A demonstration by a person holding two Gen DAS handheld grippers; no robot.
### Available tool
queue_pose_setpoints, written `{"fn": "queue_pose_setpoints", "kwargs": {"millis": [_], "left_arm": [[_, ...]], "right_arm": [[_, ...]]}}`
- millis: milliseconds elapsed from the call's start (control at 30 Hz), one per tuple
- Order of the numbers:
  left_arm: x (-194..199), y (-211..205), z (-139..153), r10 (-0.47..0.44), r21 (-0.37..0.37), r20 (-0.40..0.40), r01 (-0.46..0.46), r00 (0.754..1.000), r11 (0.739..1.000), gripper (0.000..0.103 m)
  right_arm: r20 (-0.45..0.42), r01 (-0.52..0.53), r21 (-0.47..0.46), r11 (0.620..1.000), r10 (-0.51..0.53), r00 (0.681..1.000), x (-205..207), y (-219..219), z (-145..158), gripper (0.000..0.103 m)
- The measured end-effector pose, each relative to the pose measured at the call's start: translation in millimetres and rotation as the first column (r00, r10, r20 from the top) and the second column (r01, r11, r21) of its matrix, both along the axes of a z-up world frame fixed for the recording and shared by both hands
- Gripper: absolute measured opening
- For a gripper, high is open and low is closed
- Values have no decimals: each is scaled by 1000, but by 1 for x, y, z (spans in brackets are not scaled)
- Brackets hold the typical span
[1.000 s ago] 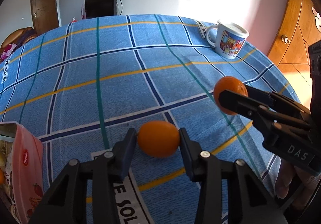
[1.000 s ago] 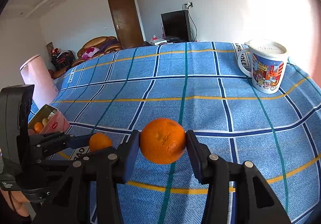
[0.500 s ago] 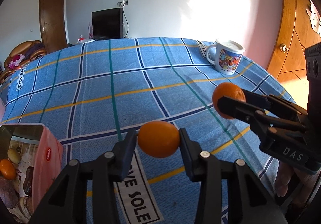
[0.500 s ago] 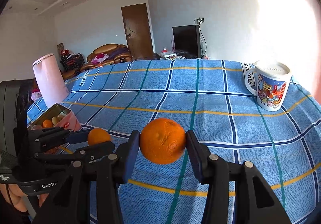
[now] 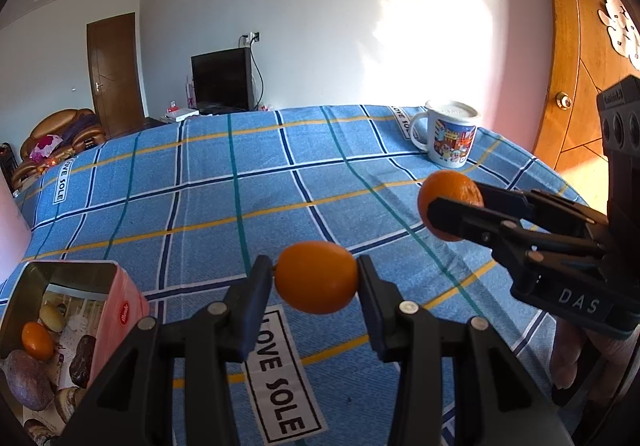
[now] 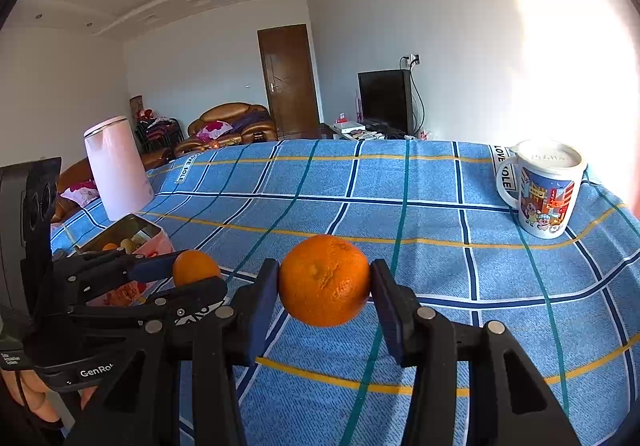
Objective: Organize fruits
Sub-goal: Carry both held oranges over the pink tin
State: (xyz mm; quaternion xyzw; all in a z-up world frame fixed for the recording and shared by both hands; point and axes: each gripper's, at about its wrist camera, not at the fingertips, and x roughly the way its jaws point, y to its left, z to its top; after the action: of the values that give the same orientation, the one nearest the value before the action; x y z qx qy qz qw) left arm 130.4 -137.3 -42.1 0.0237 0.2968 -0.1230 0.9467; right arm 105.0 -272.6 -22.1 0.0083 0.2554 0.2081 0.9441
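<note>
Taking the pink tin [image 5: 120, 310] as the landmark, open at the far left with an orange fruit and darker ones already inside, the left gripper [image 5: 316, 278] hangs just right of it, clenched on a small smooth orange [image 5: 316, 282] held clear of the blue checked cloth [image 5: 208, 190]. Further right and well apart from the tin, the right gripper [image 6: 325, 282] grasps a larger dimpled orange [image 6: 324, 280], so the left hand looks nearer and should probably drop first

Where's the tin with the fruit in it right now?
The tin sits open on the blue checked cloth at the lower left of the left wrist view, left of the left claw, near the pink kettle.
</note>
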Motion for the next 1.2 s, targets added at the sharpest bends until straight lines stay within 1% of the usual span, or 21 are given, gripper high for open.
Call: {"fn": "queue_pose_setpoints", "kwargs": {"millis": [700,1000,1200], "left_arm": [[-16,4,9,28,-3,98,-28,995,1000,44],[-22,5,12,33,-1,129,-33,991,999,44],[-25,5,14,39,-2,149,-39,988,999,44]], "right_arm": [[98,-14,-7,1000,15,995,-18,2,7,49],[126,-17,-6,1000,18,992,-23,2,10,49],[161,-20,-5,1000,21,987,-30,2,12,49]]}}
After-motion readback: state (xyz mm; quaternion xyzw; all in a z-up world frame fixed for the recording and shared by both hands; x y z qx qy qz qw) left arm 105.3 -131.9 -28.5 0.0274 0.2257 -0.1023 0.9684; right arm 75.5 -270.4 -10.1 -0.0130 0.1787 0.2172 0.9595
